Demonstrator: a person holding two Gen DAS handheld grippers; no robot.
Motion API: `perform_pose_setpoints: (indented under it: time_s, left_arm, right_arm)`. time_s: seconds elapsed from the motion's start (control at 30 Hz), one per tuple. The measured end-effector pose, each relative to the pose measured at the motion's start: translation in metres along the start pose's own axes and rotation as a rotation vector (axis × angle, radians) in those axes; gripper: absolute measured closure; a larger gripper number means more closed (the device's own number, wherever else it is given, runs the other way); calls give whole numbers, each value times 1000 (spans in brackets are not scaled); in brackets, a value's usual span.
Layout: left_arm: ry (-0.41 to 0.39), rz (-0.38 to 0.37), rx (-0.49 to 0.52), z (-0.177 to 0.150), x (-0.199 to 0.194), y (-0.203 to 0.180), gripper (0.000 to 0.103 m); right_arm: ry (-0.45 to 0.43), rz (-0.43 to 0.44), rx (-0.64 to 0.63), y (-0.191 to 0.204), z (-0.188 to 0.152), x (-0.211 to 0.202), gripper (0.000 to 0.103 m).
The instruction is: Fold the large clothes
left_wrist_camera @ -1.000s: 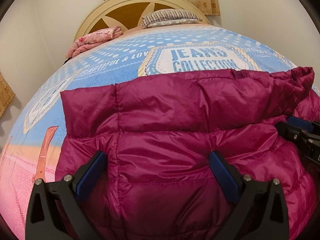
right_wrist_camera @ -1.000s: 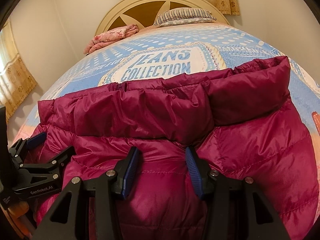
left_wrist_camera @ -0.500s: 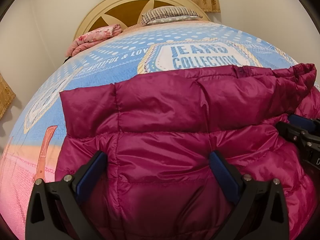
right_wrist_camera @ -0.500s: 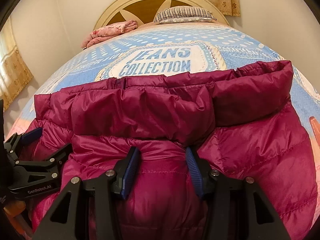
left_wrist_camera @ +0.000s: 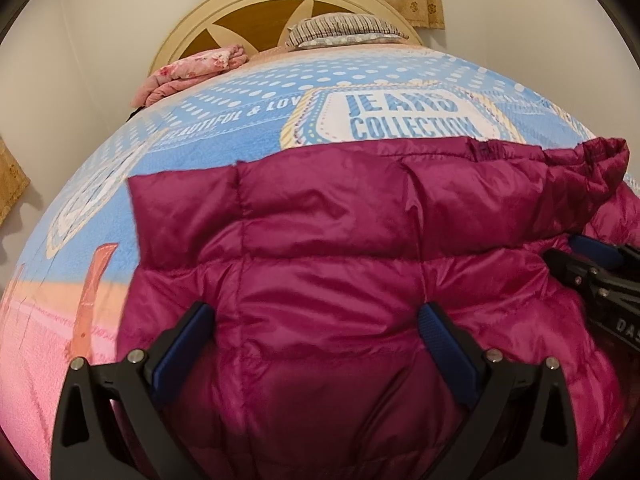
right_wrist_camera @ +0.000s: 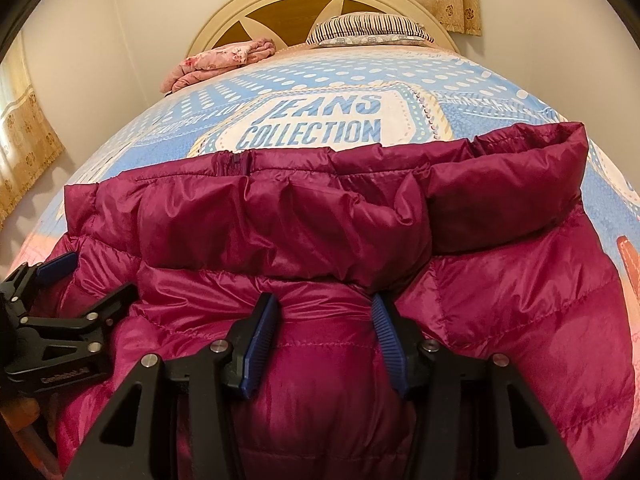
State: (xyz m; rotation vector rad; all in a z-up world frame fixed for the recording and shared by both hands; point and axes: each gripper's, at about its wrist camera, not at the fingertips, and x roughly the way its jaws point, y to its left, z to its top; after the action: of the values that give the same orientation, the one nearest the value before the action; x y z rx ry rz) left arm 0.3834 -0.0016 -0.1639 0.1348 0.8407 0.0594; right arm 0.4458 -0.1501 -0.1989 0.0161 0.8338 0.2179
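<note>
Jacket is lying on the bed, barely shifting since a second ago, so you are pausing mid-fold. Left claw is spread wide over its puffy magenta quilting; right claw is narrower, apparently pinching a ridge below the folded-over band.

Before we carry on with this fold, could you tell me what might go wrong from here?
1. The left gripper stands wide open over the magenta down jacket, holding nothing, so that side could sag or lag.
2. The right gripper has only a puffy ridge between its pads; the shiny fabric may slip out.
3. The folded-over top band looks bunched and uneven, so the fold may end up crooked.
</note>
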Motion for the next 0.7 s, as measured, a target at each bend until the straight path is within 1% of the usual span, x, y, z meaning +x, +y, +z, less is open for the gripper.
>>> perform_pose_setpoints:
  time_s: [0.07, 0.17, 0.23, 0.3, 0.33, 0.37, 0.4, 0.47, 0.5, 0.53, 0.57, 0.6, 0.67, 0.7]
  left_arm:
    - [-23, 6, -22, -6, -17, 9, 0]
    - [-86, -3, -44, -19, -48, 31, 0]
    - [-126, 6, -63, -31, -68, 52, 0]
    - [-138, 8, -101, -42, -79, 78, 0]
    - [-136, -14, -124, -46, -80, 88, 0]
    - [-127, -54, -145, -49, -78, 95, 0]
    - [-105, -96, -168, -52, -74, 103, 0]
    - [-72, -150, -219, -59, -62, 114, 0]
    - [-53, -193, -246, -62, -55, 117, 0]
    - [-39, -223, -268, -65, -50, 119, 3]
    - [-24, -270, -299, -67, -43, 121, 5]
    - [-14, -332, -326, -69, -38, 123, 10]
    - [4, -429, -353, -72, -30, 125, 18]
    - [12, -456, -355, -73, -29, 125, 24]
  right_arm:
    - [0, 2, 1, 0, 0, 1, 51]
    - [-4, 7, 5, -2, 0, 1, 51]
    - [-5, 7, 5, -2, -1, 0, 51]
    - [-6, 4, 2, -1, -2, 0, 51]
    - [-6, 3, 1, -1, -2, 0, 51]
    - [-6, 2, 0, -1, -1, 0, 51]
    - [-7, 0, -2, -1, -1, 0, 51]
    - [-7, 0, -1, 0, -2, 0, 51]
    - [-7, -1, -2, 0, -2, 0, 51]
    - [-7, -2, -3, 0, -2, 0, 51]
    - [-7, -2, -3, 0, -2, 0, 51]
    - [-7, -4, -5, 0, -2, 0, 51]
    - [-7, -6, -7, 0, -2, 0, 51]
    - [-8, -6, -7, -1, -2, 0, 51]
